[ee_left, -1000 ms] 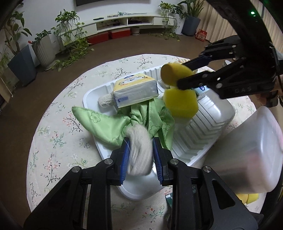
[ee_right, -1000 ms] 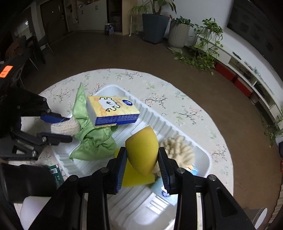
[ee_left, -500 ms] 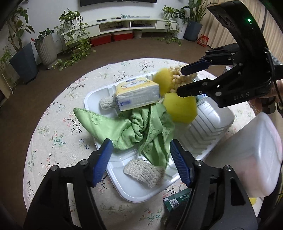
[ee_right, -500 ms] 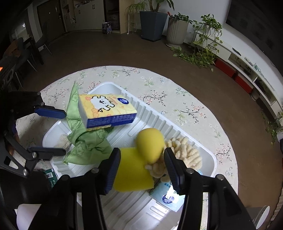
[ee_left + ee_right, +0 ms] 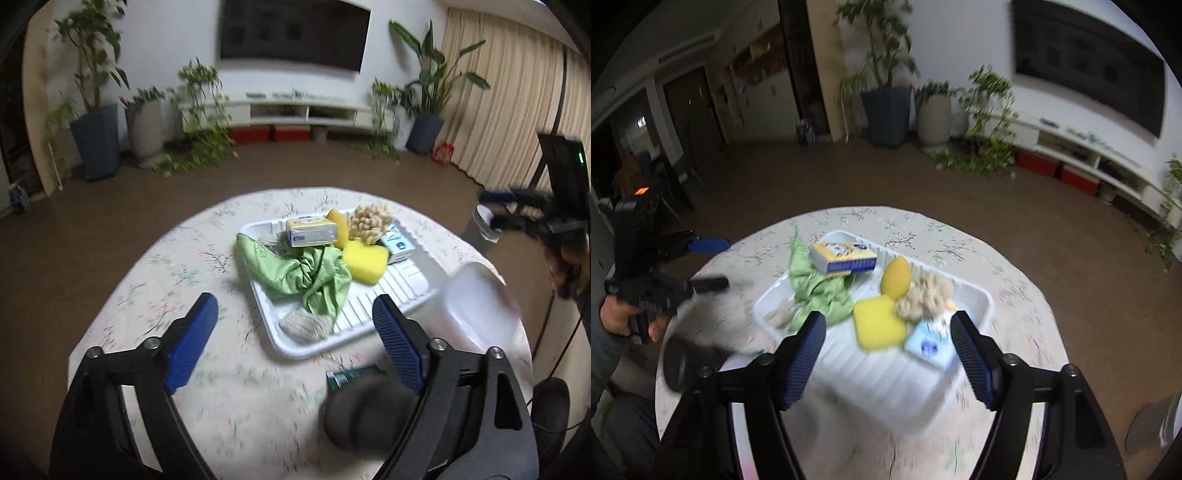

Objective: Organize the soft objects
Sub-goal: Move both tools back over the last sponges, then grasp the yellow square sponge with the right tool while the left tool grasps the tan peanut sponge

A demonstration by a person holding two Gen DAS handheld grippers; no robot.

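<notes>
A white ribbed tray [image 5: 391, 291] [image 5: 871, 373] on the round table holds soft things: a beige knitted roll [image 5: 306, 325], a green cloth [image 5: 303, 275] [image 5: 816, 291], a yellow tissue pack [image 5: 312, 230] [image 5: 843, 256], a yellow square sponge [image 5: 365, 261] [image 5: 879, 322], a yellow egg sponge [image 5: 895, 276], a cream coral-like sponge [image 5: 370, 221] [image 5: 925, 297] and a light blue packet [image 5: 929, 347]. My left gripper [image 5: 295, 338] is open and empty, held back above the table's near side. My right gripper [image 5: 888, 358] is open and empty, raised over the tray's near end.
A floral cloth covers the round table [image 5: 177, 266]. A translucent plastic tub [image 5: 476, 306] stands right of the tray. A dark green packet [image 5: 351, 374] and a dark round object [image 5: 369, 410] lie near the table's front. Potted plants and a low TV shelf stand behind.
Both grippers let go of their objects, opened wide and pulled back and up from the tray. The knitted roll and the egg sponge now lie in the tray.
</notes>
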